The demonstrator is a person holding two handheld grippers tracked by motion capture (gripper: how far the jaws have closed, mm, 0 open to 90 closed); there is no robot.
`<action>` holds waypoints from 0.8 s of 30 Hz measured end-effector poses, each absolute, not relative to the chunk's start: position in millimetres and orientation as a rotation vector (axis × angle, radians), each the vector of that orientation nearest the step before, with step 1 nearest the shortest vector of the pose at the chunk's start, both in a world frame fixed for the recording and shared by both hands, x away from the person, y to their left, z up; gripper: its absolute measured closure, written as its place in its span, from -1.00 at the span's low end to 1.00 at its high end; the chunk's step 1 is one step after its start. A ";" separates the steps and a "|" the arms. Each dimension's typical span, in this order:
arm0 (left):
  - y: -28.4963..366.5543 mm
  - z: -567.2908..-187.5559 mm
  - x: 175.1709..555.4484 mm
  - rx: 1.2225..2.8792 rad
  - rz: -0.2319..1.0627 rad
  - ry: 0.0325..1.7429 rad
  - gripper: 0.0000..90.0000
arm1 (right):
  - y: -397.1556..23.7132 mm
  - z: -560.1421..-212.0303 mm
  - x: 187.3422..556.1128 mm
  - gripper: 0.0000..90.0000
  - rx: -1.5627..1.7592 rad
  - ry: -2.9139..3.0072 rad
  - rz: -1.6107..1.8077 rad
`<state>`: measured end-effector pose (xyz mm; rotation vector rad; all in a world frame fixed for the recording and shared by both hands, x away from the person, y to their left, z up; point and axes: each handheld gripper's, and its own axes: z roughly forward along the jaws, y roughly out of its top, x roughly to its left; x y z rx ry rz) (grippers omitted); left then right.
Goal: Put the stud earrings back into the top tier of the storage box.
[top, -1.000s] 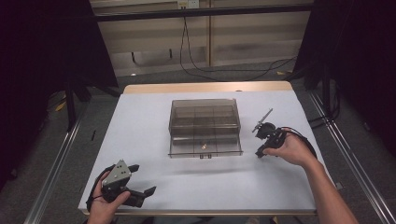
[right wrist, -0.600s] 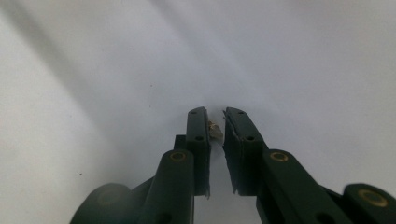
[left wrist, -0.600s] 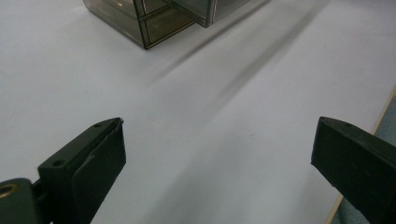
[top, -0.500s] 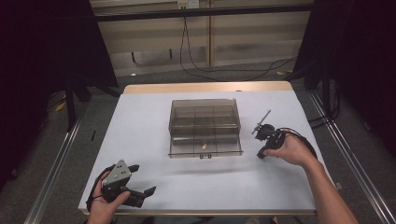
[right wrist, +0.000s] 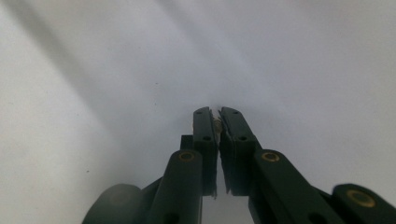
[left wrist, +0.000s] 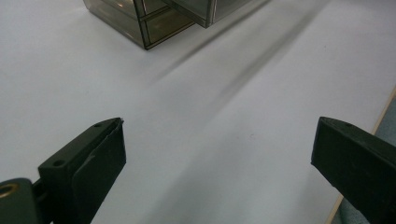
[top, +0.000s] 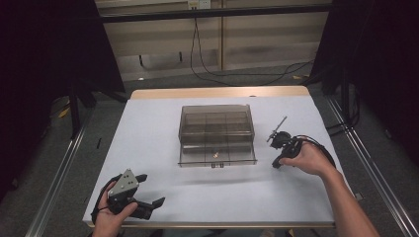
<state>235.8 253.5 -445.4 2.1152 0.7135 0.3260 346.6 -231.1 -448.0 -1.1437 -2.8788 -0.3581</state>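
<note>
1. The right gripper (top: 274, 143) rests on the white table (top: 163, 128), just right of the clear organizer box (top: 216, 133), with its tips pointing down at the table surface.
2. In the right gripper view, the right gripper (right wrist: 218, 119) has its jaws drawn nearly together; they have just been closing.
3. A small pale object (right wrist: 217, 123) sits pinched between the jaw tips. It is tiny and light in colour, with a slight metallic glint. Its exact form cannot be told at this size; it may be a small screw or similar part.
4. The pale object is at the table surface, on the right side of the table, apart from the organizer box.
5. The organizer box is smoky, transparent plastic, divided into rows of rectangular compartments. One small bright item (top: 215, 154) lies in a near compartment.
6. The left gripper (top: 148, 190) is held at the near left corner of the table, well apart from the box.
7. In the left gripper view, the left gripper (left wrist: 217, 154) has its jaws spread wide with bare table between them; it holds nothing. A corner of the organizer box (left wrist: 149, 23) shows at the far side.
</note>
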 end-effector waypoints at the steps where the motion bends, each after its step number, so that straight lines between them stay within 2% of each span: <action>1: 253.6 -445.4 235.8 2.114 0.326 0.714 -0.93 | -231.3 -447.8 346.7 0.90 -1.147 -2.875 -0.358; 24: 254.7 -444.7 236.0 2.118 0.329 0.717 -0.93 | -232.2 -428.8 338.8 0.92 -1.122 -2.857 -0.574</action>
